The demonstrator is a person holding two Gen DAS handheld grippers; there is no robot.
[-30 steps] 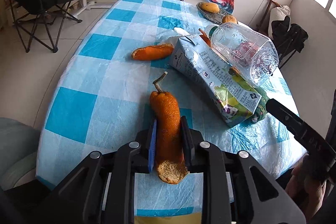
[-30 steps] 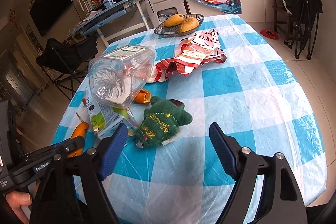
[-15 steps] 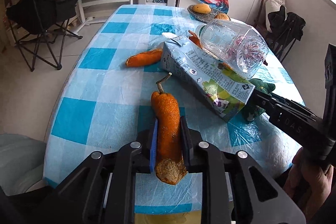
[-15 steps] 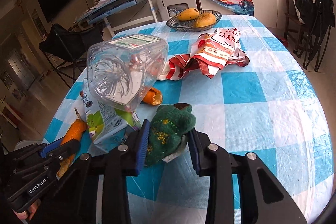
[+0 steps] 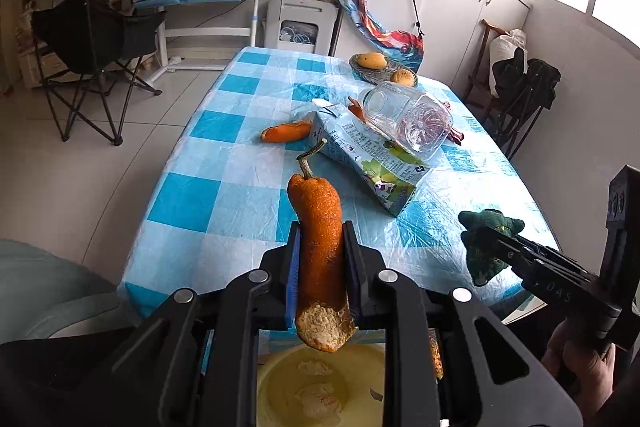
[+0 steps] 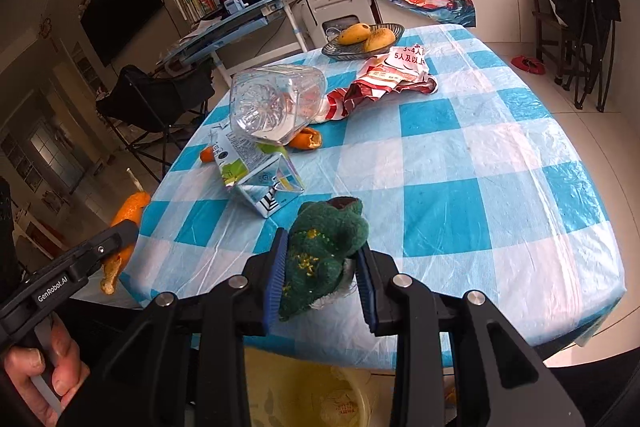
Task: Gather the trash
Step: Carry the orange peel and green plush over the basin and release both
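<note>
A: Report the layout, largest item first.

B: The surface (image 6: 460, 163), covered in a blue-and-white checked cloth, fills the centre of both views. On it, at 12 o'clock from the left tongs, a clear plastic bottle (image 5: 408, 117) lies on its side across a printed drink carton (image 5: 364, 163). A red-and-white snack bag (image 6: 384, 79) lies just beyond the bottle in the right wrist view, with a fruit bowl (image 6: 360, 45) at the far edge.

A: State of the tongs?

B: Left tongs (image 5: 320, 267): clenched on a long orange peel (image 5: 320, 239), stem end pointing to 12 o'clock, torn end hanging toward 6 o'clock. Right tongs (image 6: 320, 269): clenched on a green knitted plush scrap (image 6: 324, 251), held off the near edge of the surface.

A: What lies below?

B: A yellow bin (image 5: 288, 387) sits at 6 o'clock beneath both tongs, with peel pieces inside.

A: Remaining small items?

B: A second orange peel (image 5: 286, 131) rests on the surface at 11 o'clock from the carton, touching it. A third peel fragment (image 6: 306, 139) lies against the bottle.
</note>
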